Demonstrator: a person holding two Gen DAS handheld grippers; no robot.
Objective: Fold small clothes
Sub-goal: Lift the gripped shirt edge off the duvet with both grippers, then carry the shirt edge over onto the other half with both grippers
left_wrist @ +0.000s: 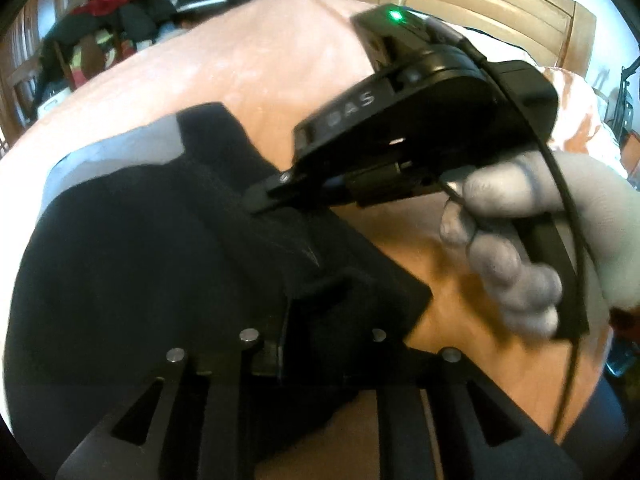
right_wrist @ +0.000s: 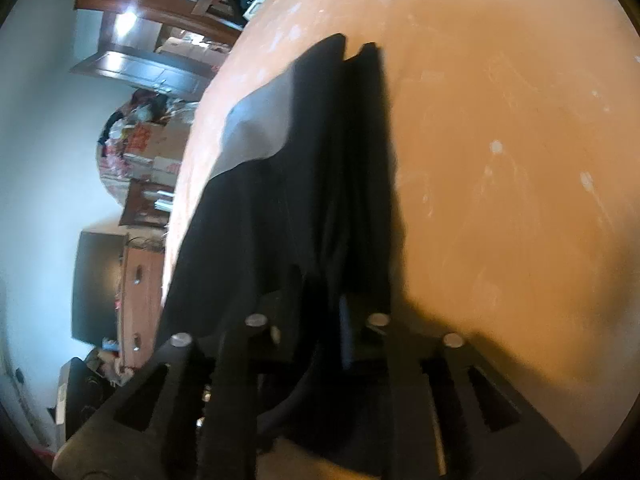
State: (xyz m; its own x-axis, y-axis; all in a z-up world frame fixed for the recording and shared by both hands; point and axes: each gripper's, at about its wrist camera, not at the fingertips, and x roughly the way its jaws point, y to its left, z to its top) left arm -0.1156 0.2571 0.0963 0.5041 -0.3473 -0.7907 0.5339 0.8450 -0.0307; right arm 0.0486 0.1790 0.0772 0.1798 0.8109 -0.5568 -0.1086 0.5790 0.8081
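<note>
A black garment [left_wrist: 140,260] with a grey band [left_wrist: 120,152] lies on a peach bed cover [left_wrist: 280,60]. In the left wrist view my left gripper [left_wrist: 316,328] is at the bottom, shut on a fold of the black cloth, whose corner hangs off to the right. My right gripper [left_wrist: 260,202], held by a gloved hand [left_wrist: 520,248], comes in from the right, its tips pinched on the cloth's upper edge. In the right wrist view the garment [right_wrist: 280,200] stretches away from my right gripper [right_wrist: 320,312]. Cloth bunches between its fingers, and the grey band [right_wrist: 256,128] is on the left.
A heap of mixed clothes [left_wrist: 120,0] sits beyond the bed's far edge, beside wooden slatted panels [left_wrist: 480,0]. Off the bed's left edge are a wooden door [right_wrist: 160,60], cardboard boxes [right_wrist: 140,140] and a dark screen [right_wrist: 100,280]. Bare bed cover [right_wrist: 500,120] spreads to the right.
</note>
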